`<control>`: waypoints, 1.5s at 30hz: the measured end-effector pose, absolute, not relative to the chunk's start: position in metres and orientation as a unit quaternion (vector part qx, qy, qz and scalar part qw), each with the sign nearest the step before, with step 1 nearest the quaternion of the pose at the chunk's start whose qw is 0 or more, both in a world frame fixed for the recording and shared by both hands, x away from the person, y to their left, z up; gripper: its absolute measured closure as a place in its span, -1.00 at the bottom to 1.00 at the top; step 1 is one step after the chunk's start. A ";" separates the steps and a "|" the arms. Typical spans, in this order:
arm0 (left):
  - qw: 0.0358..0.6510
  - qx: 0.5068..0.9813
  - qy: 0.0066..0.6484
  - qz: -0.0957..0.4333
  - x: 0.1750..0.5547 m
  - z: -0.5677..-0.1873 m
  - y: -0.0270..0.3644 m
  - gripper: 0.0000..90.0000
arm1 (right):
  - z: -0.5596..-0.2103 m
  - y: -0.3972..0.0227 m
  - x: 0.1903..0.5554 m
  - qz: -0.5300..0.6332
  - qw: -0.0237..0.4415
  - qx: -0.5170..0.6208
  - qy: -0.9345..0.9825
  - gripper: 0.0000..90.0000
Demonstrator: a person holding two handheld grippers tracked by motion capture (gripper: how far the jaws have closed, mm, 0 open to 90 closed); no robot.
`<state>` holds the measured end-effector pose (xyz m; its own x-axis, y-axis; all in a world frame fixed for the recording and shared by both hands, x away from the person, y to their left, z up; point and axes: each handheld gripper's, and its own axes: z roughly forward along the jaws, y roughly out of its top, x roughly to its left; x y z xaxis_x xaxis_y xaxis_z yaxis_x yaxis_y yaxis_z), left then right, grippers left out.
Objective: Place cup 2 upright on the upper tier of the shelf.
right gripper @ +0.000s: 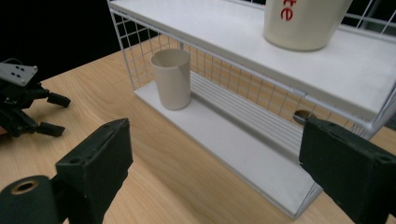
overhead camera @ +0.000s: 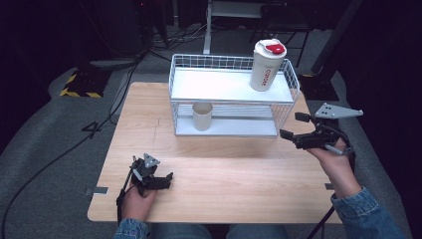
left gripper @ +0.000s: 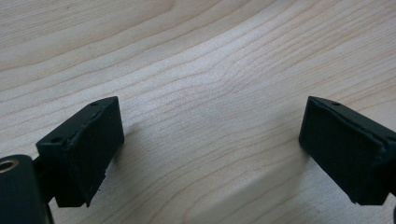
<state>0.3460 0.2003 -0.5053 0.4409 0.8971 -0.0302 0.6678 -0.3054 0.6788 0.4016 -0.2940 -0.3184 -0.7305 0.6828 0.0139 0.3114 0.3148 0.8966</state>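
A white wire rack (overhead camera: 230,94) with two shelves stands at the back of the wooden table (overhead camera: 214,164). A tall white tumbler with a red lid (overhead camera: 267,64) stands on the top shelf at the right; its base (right gripper: 303,23) fills the top of the right gripper view. A small beige cup (overhead camera: 202,116) (right gripper: 172,78) stands upright on the lower shelf at the left. My right gripper (overhead camera: 294,127) (right gripper: 215,172) hovers open just right of the rack's front corner, nothing between its jaws. My left gripper (overhead camera: 164,179) (left gripper: 210,154) rests open near the table's front left, over bare wood.
The rack's wire mesh walls (right gripper: 140,42) close its sides and back; its front is open. In the right gripper view the left gripper (right gripper: 23,100) lies far off on the table. Cables (overhead camera: 59,154) trail across the grey floor to the left.
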 end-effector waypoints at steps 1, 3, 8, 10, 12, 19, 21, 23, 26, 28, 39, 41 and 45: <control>0.317 0.788 0.497 0.181 0.346 -0.505 0.200 -0.84 | -0.326 -0.295 0.397 0.487 0.181 0.321 0.792 -0.78; 0.317 0.787 0.497 0.181 0.346 -0.505 0.200 -0.84 | -0.332 -0.296 0.393 0.486 0.181 0.321 0.793 -0.77; 0.317 0.787 0.497 0.180 0.346 -0.505 0.200 -0.84 | -0.352 -0.299 0.386 0.484 0.167 0.329 0.793 -0.76; 0.317 0.787 0.497 0.180 0.346 -0.505 0.200 -0.84 | -0.360 -0.301 0.384 0.480 0.165 0.335 0.794 -0.75; 0.317 0.787 0.497 0.181 0.346 -0.505 0.200 -0.84 | -0.367 -0.302 0.382 0.475 0.170 0.338 0.795 -0.74; 0.317 0.786 0.498 0.181 0.347 -0.505 0.199 -0.84 | -0.395 -0.308 0.375 0.460 0.160 0.364 0.794 -0.74; 0.317 0.786 0.498 0.181 0.347 -0.505 0.199 -0.84 | -0.400 -0.309 0.374 0.459 0.158 0.367 0.794 -0.74; 0.317 0.786 0.499 0.179 0.347 -0.505 0.199 -0.84 | -0.411 -0.310 0.371 0.448 0.167 0.374 0.795 -0.74; 0.317 0.786 0.499 0.179 0.347 -0.505 0.199 -0.84 | -0.423 -0.312 0.369 0.449 0.162 0.382 0.791 -0.74; 0.317 0.786 0.499 0.179 0.347 -0.505 0.199 -0.84 | -0.430 -0.314 0.368 0.447 0.165 0.390 0.788 -0.74; 0.317 0.786 0.499 0.179 0.347 -0.505 0.199 -0.84 | -0.469 -0.319 0.362 0.441 0.175 0.407 0.780 -0.74; 0.317 0.786 0.499 0.179 0.347 -0.505 0.199 -0.84 | -0.476 -0.320 0.362 0.438 0.175 0.410 0.781 -0.74; 0.317 0.786 0.499 0.179 0.347 -0.505 0.199 -0.84 | -0.485 -0.320 0.362 0.428 0.176 0.418 0.782 -0.74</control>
